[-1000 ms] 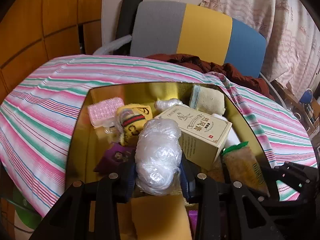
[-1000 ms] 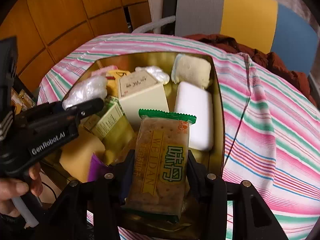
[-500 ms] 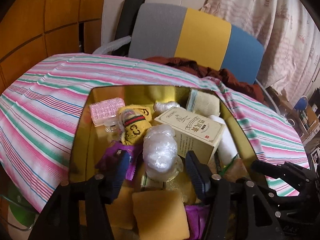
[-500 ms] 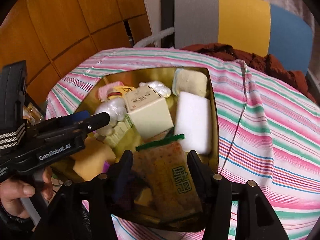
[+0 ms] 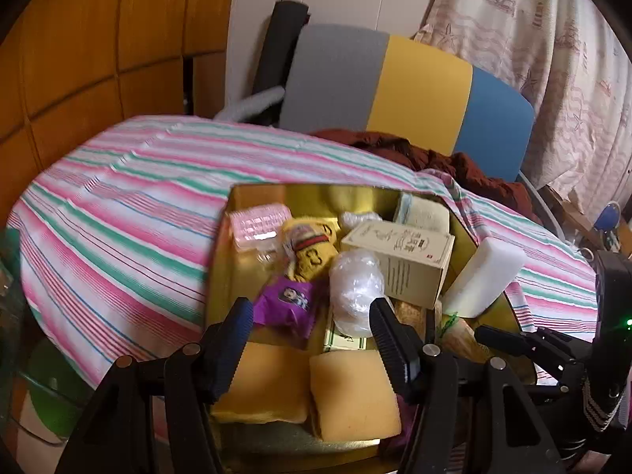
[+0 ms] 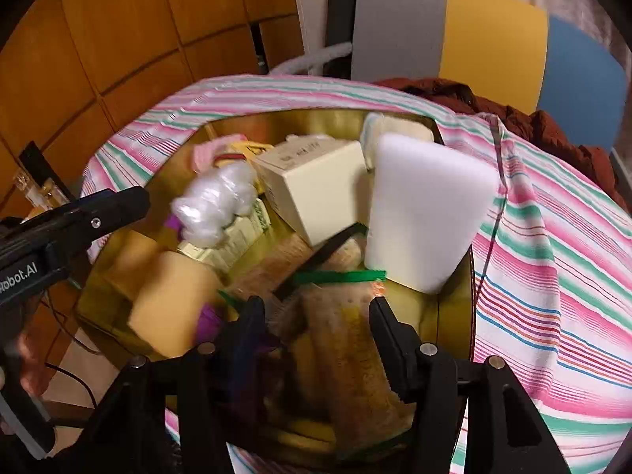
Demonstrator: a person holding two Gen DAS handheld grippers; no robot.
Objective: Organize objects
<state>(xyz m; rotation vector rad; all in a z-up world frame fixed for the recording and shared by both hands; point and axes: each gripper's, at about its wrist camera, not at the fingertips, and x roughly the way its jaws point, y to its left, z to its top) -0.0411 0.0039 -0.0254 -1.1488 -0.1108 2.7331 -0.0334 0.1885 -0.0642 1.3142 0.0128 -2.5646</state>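
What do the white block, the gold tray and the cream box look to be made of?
White block: likely foam sponge, matte, with soft rounded edges.
Gold tray: probably metal or metallic-coated, since its walls mirror the contents.
Cream box: printed cardboard, with crisp folded edges and dull faces.

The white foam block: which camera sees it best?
The right wrist view: the white foam block stands large and unobstructed, tilted up against the gold tray rim. The left wrist view shows it smaller, off to the right side.
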